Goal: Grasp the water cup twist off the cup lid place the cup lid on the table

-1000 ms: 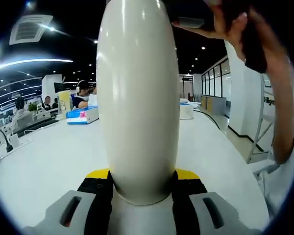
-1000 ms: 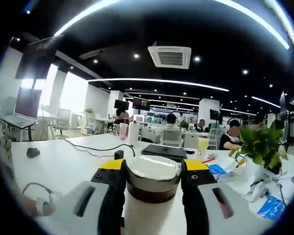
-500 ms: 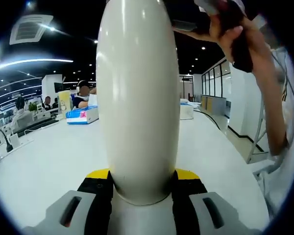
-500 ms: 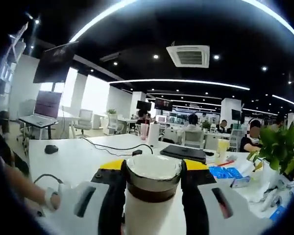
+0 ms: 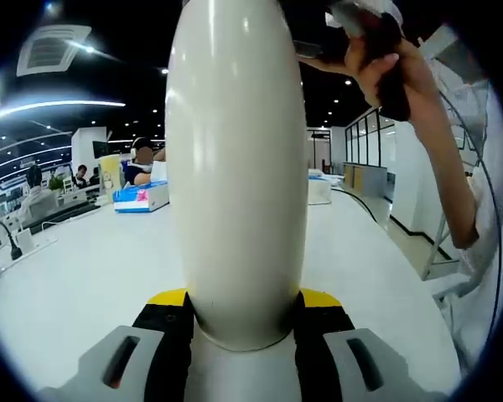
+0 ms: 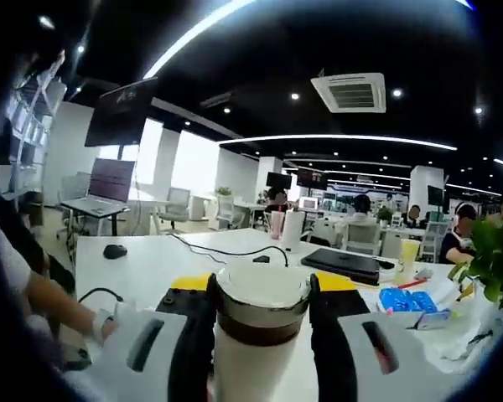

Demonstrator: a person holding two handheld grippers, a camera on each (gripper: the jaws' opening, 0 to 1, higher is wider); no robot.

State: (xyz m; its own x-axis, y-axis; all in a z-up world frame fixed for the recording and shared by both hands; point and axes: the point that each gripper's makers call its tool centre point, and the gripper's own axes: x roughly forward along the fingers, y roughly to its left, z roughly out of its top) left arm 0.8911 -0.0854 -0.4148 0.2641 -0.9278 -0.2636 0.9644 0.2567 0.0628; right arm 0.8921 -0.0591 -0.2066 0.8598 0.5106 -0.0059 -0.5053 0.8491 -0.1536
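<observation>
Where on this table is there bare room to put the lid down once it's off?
Bare white table lies left of the water cup, short of the blue box. Crowded: around the laptop and blue packets.

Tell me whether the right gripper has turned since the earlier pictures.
Yes. In the left gripper view the right gripper, in the person's hand, has swung leftward toward the top of the white cup, judged against the glass wall behind.

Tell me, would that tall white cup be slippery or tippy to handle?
Probably slippery: the water cup looks smooth and glossy, bulging between the left gripper jaws. Likely stiff, as it keeps its shape under the squeeze. Being tall and narrow, it might tip easily. The right gripper clamps its cup lid.
</observation>
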